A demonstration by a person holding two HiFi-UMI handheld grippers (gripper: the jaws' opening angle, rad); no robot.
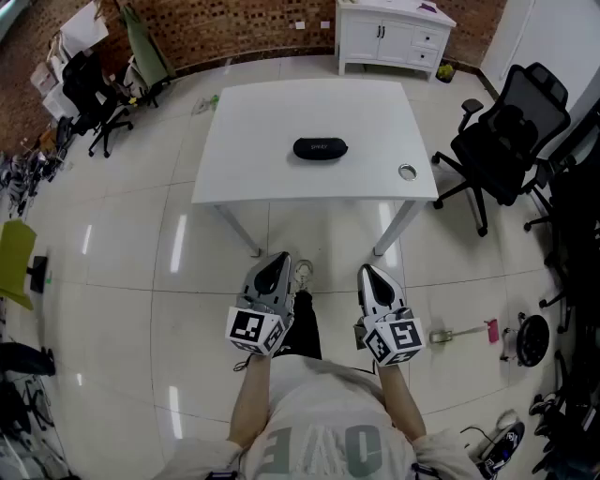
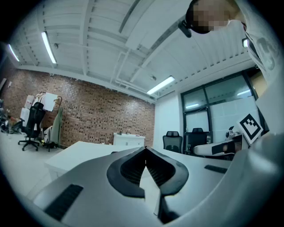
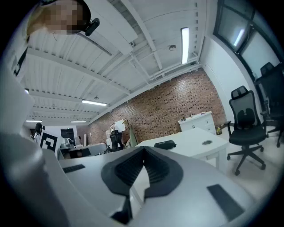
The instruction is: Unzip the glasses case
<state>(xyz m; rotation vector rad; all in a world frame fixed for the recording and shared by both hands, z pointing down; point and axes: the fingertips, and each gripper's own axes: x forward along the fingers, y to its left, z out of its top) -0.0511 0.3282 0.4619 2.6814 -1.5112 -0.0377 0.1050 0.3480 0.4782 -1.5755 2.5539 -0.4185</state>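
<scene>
We stand on a pale tiled floor (image 1: 122, 253) in a room closed at the far side by a brick wall (image 1: 244, 23). Ahead of us is a white table (image 1: 244, 159), seen from above in the head view, with its two near legs showing below the front edge. Behind it, against the brick, stands a white cabinet (image 1: 389, 37) with doors and drawers. A black office chair (image 1: 511, 141) sits just off the table's right end, and another black chair (image 1: 94, 94) stands well apart on the left near the wall.

We hold both tools low in front of our body, short of the table and touching nothing on it. The left gripper (image 1: 274, 258) points level towards the table. In its own view the two dark ribbed pads meet at the tip, jaws closed with nothing between them. The right gripper (image 1: 366, 269) is level beside it, and its jaws are likewise pressed together and empty. Each carries its marker cube near our hands.

The glasses case (image 1: 320, 148), black and oval, lies flat near the middle of the tabletop, lengthwise across our view and well apart from both grippers. The right gripper view shows it low on the white surface. To its right, near the table's front right corner, is a small round metal-rimmed hole (image 1: 407, 172).
</scene>
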